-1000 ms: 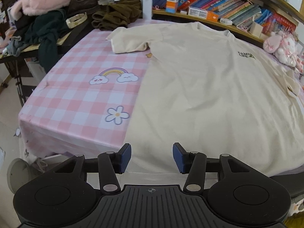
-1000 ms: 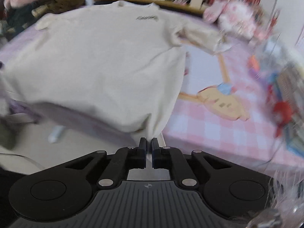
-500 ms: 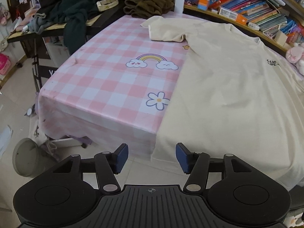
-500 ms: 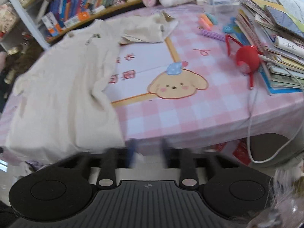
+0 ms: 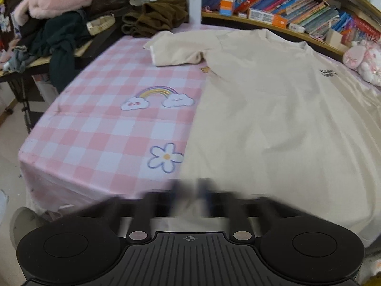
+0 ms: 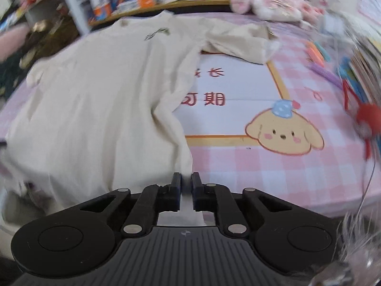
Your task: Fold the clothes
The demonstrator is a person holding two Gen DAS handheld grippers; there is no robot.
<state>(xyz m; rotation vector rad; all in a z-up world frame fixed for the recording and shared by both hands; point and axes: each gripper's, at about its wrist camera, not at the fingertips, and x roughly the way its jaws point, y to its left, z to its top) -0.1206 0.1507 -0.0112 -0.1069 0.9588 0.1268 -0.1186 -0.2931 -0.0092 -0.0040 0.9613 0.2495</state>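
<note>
A cream T-shirt (image 5: pixel 273 119) lies spread face up on a table with a pink checked cloth (image 5: pixel 107 131), its hem hanging over the near edge. My left gripper (image 5: pixel 189 195) sits at the hem's left corner. Its fingers are motion-blurred and closer together, with cloth between them, and I cannot see whether they grip. In the right wrist view the T-shirt (image 6: pixel 95 107) has a rumpled right side and a bunched right sleeve. My right gripper (image 6: pixel 186 186) is at the hem's right corner, its fingers nearly together on the fabric.
A heap of dark and pink clothes (image 5: pixel 59 31) and a brown garment (image 5: pixel 157 16) lie at the far left. A bookshelf (image 5: pixel 297 2) runs along the back, with plush toys (image 6: pixel 269 2) beside it. Pens (image 6: pixel 319 52), stacked books and a red object (image 6: pixel 366 114) crowd the right side.
The left gripper's fingers have drawn together at the hem's left corner. The right gripper swung back to the hem's right corner and its fingers narrowed onto the cloth.
</note>
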